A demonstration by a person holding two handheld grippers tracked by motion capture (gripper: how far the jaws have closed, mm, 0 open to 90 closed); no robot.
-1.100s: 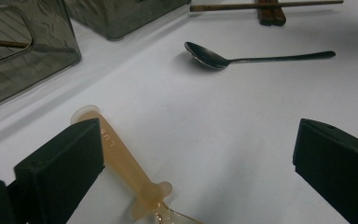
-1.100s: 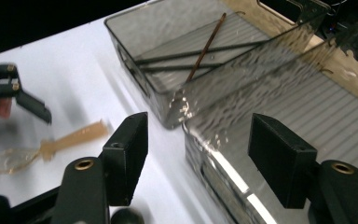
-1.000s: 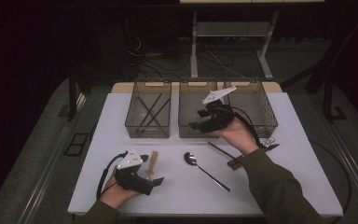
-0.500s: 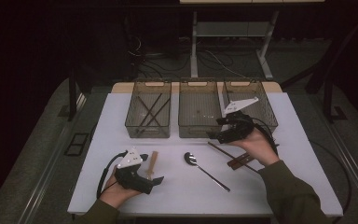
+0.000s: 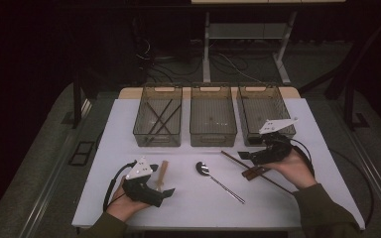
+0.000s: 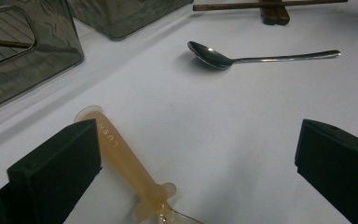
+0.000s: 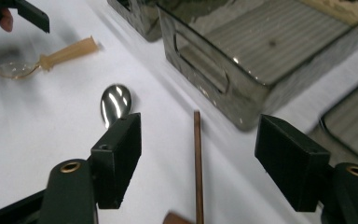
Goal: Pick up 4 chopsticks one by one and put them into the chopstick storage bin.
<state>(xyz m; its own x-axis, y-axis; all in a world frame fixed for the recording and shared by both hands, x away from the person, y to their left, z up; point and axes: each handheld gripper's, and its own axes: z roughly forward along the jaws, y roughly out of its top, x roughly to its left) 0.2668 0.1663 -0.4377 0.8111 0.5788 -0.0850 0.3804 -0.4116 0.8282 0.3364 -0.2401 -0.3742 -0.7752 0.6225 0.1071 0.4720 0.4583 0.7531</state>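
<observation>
Right claw [image 7: 198, 154] open over chopstick [image 7: 198, 158] (untouched), metal spoon [image 7: 115, 105] nearby

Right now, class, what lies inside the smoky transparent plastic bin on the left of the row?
The smoky transparent plastic bin holds several thin dark sticks, crossed over each other. Its tinted walls blur them, so an exact count cannot be made.

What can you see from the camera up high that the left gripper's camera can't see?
The high view alone takes in all three bins in a row, with the right bin and its far wall, the person's right hand and the right gripper, jaws open above the chopstick. The left gripper view alone brings out close detail: raised letters on the amber plastic spoon lying by its own open jaws. Both show the metal spoon, the chopstick on its dark rest, and the white table.
</observation>
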